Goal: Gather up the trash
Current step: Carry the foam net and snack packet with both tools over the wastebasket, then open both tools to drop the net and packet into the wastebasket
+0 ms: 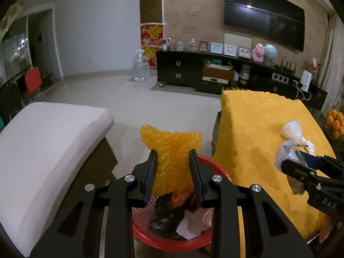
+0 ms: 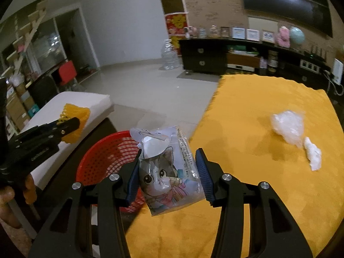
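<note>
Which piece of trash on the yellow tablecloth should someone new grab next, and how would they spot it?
On the table under the yellow tablecloth, look toward the far right side. A crumpled clear plastic bag lies there, and right beside it sits a small white paper wad. The bag is bigger and see-through.

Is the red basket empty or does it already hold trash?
It already holds trash. In the left wrist view the red basket contains dark crumpled wrapping and pale pink paper. How full it is cannot be told.

We see: white cushioned bench [image 1: 49, 142] near left | television [image 1: 264, 19] far right wall | empty water jug [image 1: 141, 66] far centre floor | red chair [image 1: 32, 81] far left
</note>
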{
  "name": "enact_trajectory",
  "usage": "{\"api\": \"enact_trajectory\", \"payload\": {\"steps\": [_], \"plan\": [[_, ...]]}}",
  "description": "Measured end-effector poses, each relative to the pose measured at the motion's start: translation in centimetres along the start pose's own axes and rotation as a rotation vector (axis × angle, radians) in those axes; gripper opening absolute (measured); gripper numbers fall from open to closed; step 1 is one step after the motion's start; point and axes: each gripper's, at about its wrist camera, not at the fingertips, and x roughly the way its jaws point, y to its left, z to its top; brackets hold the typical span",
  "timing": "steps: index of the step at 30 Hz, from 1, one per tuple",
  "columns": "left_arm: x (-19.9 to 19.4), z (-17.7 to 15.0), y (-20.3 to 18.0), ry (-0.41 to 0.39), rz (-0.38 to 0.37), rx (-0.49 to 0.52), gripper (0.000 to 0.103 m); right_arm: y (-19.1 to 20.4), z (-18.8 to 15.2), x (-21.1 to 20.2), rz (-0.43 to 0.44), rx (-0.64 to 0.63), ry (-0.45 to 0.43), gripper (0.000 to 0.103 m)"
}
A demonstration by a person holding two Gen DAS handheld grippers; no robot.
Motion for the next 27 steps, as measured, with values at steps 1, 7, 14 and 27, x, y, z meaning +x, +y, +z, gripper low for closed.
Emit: {"api": "enact_trajectory", "payload": {"steps": [1, 7, 14, 27], "plan": [[0.1, -0.1, 0.3, 0.005, 0.004, -0.004, 0.029, 0.4, 0.0, 0.1, 0.011, -0.005, 0.001, 0.047], [0.9, -0.9, 1.6, 0.044, 0.033, -0.023, 0.029, 1.8, 0.1, 1.8, 0.063, -0.019, 0.032, 0.047], [2.5, -1.9, 2.3, 0.108, 0.052, -0.036, 0.03, 2.6, 0.1, 3.6, 0.124, -0.004, 0.078, 0.047], [4.4, -3.2, 2.9, 0.202, 0.067, -0.05, 0.032, 5.7, -0.6, 6.9, 0.179, -0.042, 0.157, 0.048]]}}
